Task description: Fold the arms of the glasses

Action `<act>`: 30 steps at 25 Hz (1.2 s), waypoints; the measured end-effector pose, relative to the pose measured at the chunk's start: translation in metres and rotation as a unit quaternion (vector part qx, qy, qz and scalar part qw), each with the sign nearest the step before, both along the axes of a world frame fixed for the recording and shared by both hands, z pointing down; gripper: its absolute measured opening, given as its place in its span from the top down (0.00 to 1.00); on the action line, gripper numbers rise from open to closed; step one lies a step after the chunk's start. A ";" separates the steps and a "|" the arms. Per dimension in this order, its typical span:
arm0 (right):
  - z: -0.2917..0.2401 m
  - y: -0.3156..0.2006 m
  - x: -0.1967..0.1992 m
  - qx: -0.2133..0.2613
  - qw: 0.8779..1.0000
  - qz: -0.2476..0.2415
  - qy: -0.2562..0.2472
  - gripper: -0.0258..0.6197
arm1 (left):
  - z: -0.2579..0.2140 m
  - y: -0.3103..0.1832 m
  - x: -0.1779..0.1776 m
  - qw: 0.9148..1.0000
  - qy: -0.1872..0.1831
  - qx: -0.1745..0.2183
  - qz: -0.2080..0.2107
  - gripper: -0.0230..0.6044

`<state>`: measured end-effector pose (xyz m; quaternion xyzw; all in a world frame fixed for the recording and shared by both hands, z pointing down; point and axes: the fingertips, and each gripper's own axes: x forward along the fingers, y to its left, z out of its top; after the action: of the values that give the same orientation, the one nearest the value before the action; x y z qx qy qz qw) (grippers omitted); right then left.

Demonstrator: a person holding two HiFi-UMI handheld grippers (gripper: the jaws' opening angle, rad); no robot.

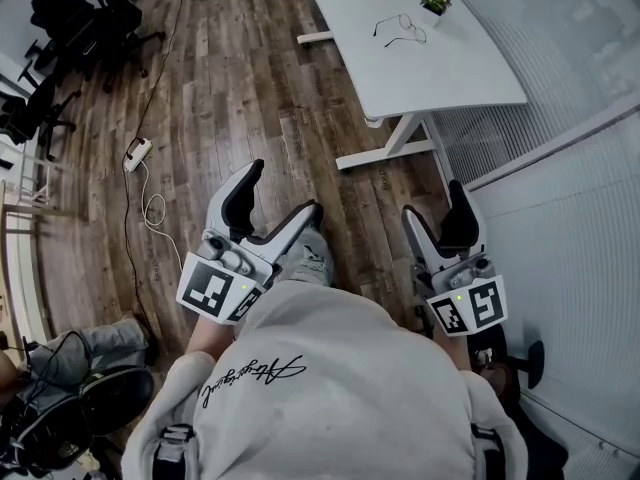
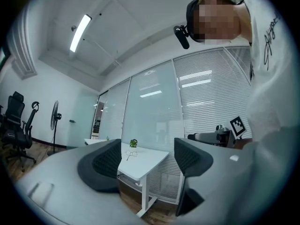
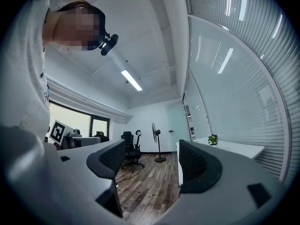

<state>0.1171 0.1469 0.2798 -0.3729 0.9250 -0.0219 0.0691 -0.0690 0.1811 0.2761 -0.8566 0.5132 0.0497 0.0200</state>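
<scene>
With jaws spread and empty, the left gripper (image 1: 285,190) and right gripper (image 1: 436,208) sit far from the glasses (image 1: 402,28) on the counter (image 1: 450,68) at one o'clock, whose thin wire frame a hasty pinch could bend.

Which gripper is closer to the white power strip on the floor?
Left. The left gripper is right of the power strip; the right gripper is much farther right.
</scene>
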 end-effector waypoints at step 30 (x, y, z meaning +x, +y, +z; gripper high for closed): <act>-0.009 -0.197 -0.035 0.014 0.996 0.081 0.025 0.46 | 0.004 -0.233 -0.049 0.999 0.012 -0.013 0.052 0.44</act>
<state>0.0820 -0.0501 0.2711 -0.4461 0.8934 0.0061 0.0527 -0.1184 -0.0522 0.2798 -0.8815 0.4692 0.0537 -0.0001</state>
